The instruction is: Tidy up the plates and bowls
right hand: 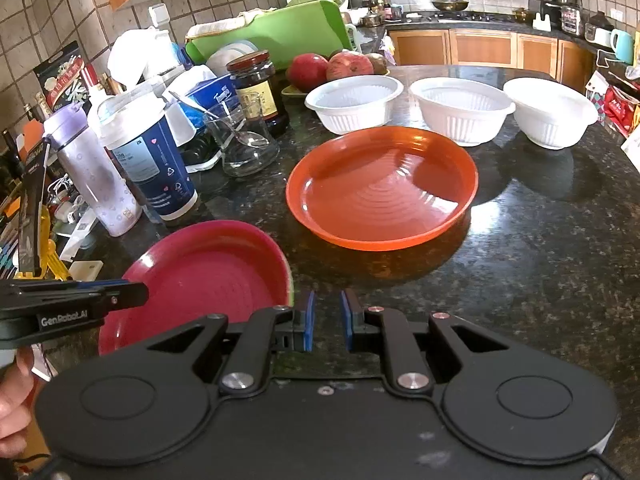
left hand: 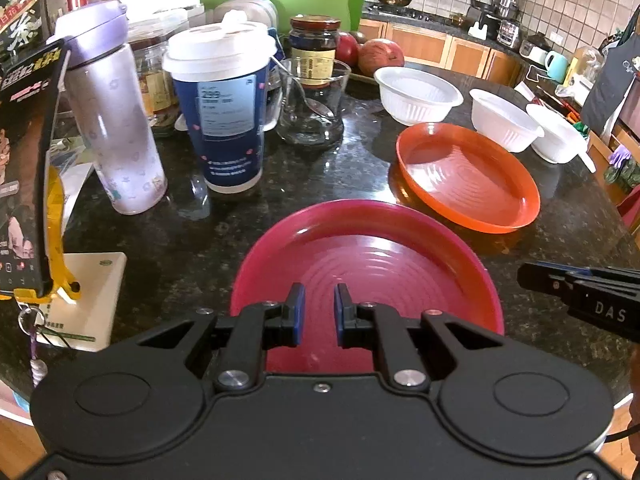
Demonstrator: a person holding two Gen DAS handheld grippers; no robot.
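Both tongs sit with a narrow gap between their blue pads and nothing pinched. Your left gripper (left hand: 319,312) hangs over the near half of the red plate (left hand: 372,276), its pads pointing across the plate's middle; whether they touch the surface you cannot tell. Your right gripper (right hand: 327,320) is over bare counter (right hand: 520,280), with the red plate's rim just to its left.

So the left hand is plainly the nearer one for the red plate, which lies straight ahead and below it. Past that, ahead and to the right from the left wrist, the orange plate (right hand: 382,188) rests flat and well apart from the red one; from the right wrist it lies almost dead ahead. Being round, neither plate has a long axis, so any rim point serves. Stacking one on the other looks like the likely next step, though nothing is lifted yet.

Farther back stand three white bowls (right hand: 354,102) in a row, upright and separate, beside the clutter of a paper cup (left hand: 218,116), a purple bottle (left hand: 116,128), a glass (left hand: 312,104) and a dark jar (left hand: 314,50).

The red plate's near edge is hidden under the left gripper's body, and its right rim is cut off in the right view.
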